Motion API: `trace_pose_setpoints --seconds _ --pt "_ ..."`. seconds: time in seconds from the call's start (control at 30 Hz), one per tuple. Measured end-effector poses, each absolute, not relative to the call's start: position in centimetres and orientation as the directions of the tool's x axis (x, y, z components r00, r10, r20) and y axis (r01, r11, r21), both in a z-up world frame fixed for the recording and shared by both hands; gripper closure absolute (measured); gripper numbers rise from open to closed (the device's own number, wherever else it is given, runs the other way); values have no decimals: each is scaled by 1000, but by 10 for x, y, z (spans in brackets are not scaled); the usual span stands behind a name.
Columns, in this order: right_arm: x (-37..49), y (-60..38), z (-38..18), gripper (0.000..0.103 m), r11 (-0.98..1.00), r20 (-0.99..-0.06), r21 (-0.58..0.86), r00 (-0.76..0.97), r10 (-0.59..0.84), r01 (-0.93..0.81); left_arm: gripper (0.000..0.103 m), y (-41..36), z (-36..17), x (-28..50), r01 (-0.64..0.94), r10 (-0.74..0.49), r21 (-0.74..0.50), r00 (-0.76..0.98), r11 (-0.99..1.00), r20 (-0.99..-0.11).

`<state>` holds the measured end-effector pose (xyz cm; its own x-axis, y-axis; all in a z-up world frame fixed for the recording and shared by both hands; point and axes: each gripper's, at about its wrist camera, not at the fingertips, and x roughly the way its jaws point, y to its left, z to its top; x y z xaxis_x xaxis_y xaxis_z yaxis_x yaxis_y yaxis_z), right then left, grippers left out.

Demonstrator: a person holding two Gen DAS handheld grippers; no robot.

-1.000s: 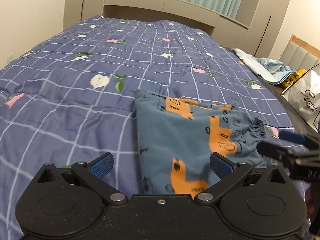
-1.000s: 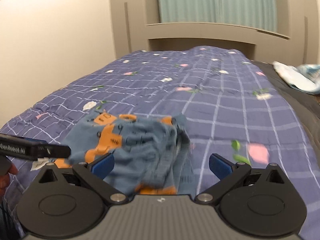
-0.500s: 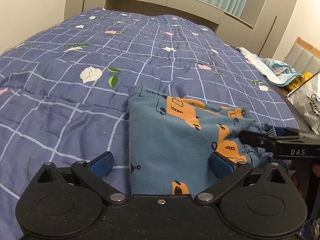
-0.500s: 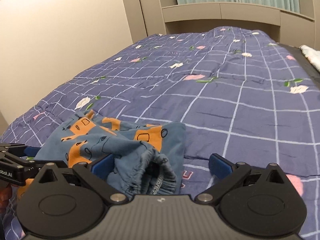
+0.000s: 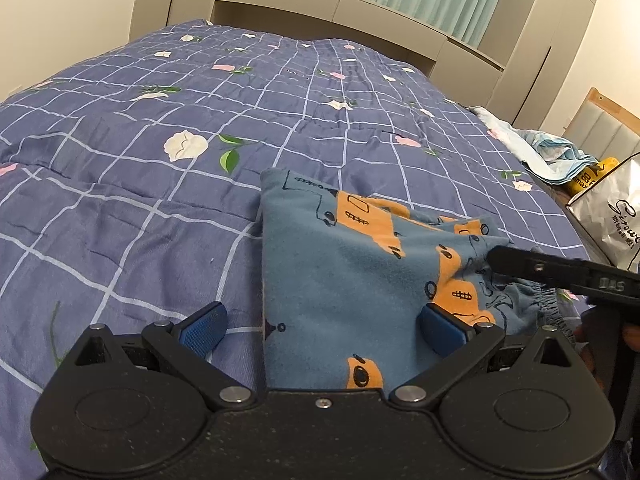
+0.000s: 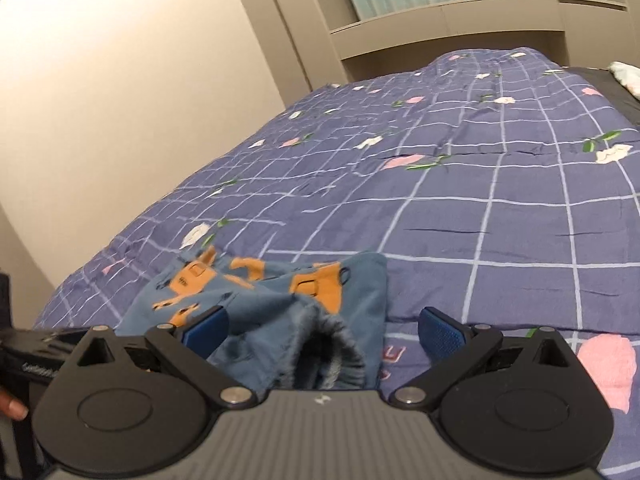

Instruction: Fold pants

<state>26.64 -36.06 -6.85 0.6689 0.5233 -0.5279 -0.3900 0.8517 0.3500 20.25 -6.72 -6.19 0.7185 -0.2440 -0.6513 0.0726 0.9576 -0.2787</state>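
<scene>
Blue pants with orange truck prints lie folded and bunched on the bed. In the left wrist view my left gripper stands open, with the near edge of the pants between its blue pads. My right gripper reaches in from the right over the gathered waistband. In the right wrist view my right gripper is open too. The pants sit between its fingers with the elastic waistband bunched close to the camera, unclamped. The left gripper shows at the far left.
A purple checked bedspread with flowers covers the bed. A headboard shelf and curtains stand behind. A light blue cloth, a yellow packet and a silver bag lie past the right edge. A wall runs along the left.
The pants have settled onto the bed after moving in the right view. My right gripper has come in lower over the waistband. Both grippers have stayed open.
</scene>
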Motion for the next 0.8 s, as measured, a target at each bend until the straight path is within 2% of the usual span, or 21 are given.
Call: trace_pose_setpoints --seconds 0.2,0.8 --pt "262 -364 -78 0 848 -493 358 693 526 -390 0 -67 -65 199 67 -240 -282 732 957 -638" --pt "259 -359 -82 0 855 -490 345 702 517 -388 0 -67 -65 201 70 -239 -278 730 958 -640"
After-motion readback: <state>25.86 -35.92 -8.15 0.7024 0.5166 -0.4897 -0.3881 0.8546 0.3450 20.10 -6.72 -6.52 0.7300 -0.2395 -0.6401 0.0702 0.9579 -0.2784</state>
